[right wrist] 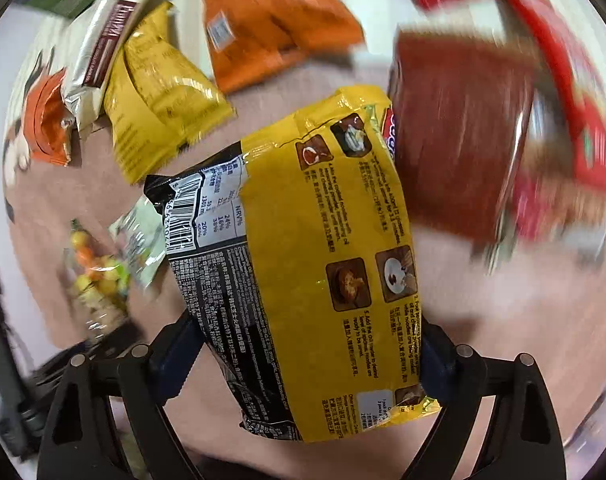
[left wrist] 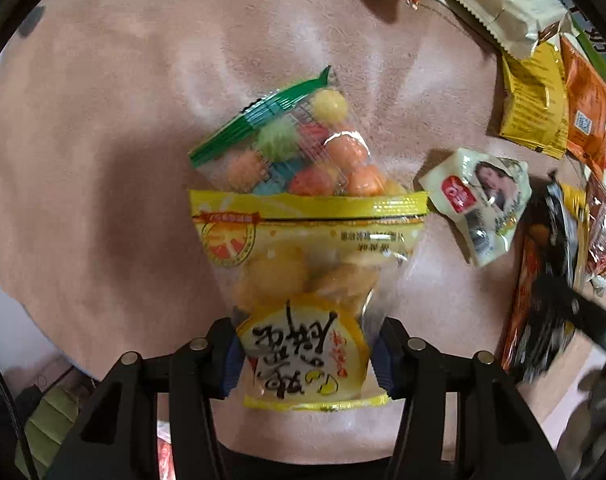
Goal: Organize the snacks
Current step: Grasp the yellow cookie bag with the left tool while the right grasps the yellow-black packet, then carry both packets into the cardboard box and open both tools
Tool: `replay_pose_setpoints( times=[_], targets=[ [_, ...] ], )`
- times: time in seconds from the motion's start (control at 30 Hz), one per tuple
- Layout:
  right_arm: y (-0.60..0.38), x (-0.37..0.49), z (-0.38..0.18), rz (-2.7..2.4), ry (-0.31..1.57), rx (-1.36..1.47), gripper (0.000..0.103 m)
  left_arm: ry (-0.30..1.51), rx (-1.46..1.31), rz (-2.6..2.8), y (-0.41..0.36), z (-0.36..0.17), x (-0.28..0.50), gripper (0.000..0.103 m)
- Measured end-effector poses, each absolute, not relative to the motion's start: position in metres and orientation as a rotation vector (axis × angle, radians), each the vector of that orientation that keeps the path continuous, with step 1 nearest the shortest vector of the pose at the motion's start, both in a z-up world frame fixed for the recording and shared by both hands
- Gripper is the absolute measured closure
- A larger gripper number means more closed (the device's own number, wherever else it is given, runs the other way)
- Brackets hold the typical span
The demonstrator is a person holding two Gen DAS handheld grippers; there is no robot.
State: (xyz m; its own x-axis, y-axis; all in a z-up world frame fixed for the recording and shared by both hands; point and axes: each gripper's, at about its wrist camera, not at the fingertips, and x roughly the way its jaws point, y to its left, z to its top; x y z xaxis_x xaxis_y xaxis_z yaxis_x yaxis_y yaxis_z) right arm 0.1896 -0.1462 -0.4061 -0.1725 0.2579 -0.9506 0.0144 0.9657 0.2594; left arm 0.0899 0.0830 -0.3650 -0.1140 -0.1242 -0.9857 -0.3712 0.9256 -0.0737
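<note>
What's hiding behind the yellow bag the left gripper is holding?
Behind the yellow bag held by the left gripper lies a clear bag of colorful candy balls with a green strip. The yellow bag covers its near end, so that part can't be seen.

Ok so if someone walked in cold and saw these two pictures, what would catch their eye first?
Probably the big yellow-and-black instant noodle packet filling the right wrist view, clamped between the right gripper jaws. Next, in the left wrist view, the left gripper pinches a yellow snack bag, and just beyond it a clear bag of colourful candy balls lies on the pinkish surface.
</note>
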Motion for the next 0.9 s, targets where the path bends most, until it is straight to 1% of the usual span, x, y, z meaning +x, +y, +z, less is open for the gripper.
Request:
replay_pose_setpoints(
  times=[0.07,0.13,0.27,0.43,0.6,0.73,0.9],
  targets=[
    [-0.143,0.184,-0.411,0.218,1.772,0.237,0.009,1.693,-0.384,0.184,0.09,-0.375,0.093,0.052],
    [-0.139,0.181,-0.413,0.204,1.766,0.233,0.009,1.688,-0.399,0.159,0.097,-0.379,0.096,0.052],
    [-0.13,0.181,-0.422,0.16,1.767,0.214,0.009,1.66,-0.397,0.144,0.116,-0.376,0.104,0.058],
    [-0.116,0.166,-0.418,0.109,1.722,0.191,0.011,1.596,-0.295,0.089,0.125,-0.349,0.107,0.062],
    [-0.104,0.152,-0.411,0.076,1.675,0.219,0.011,1.555,-0.23,0.027,0.122,-0.313,0.114,0.062],
    [-0.109,0.132,-0.398,0.073,1.657,0.32,0.011,1.56,-0.251,-0.005,0.124,-0.29,0.122,0.063],
    [-0.111,0.125,-0.365,0.12,1.589,0.446,0.011,1.491,-0.247,-0.054,0.135,-0.236,0.152,0.063]
  ],
)
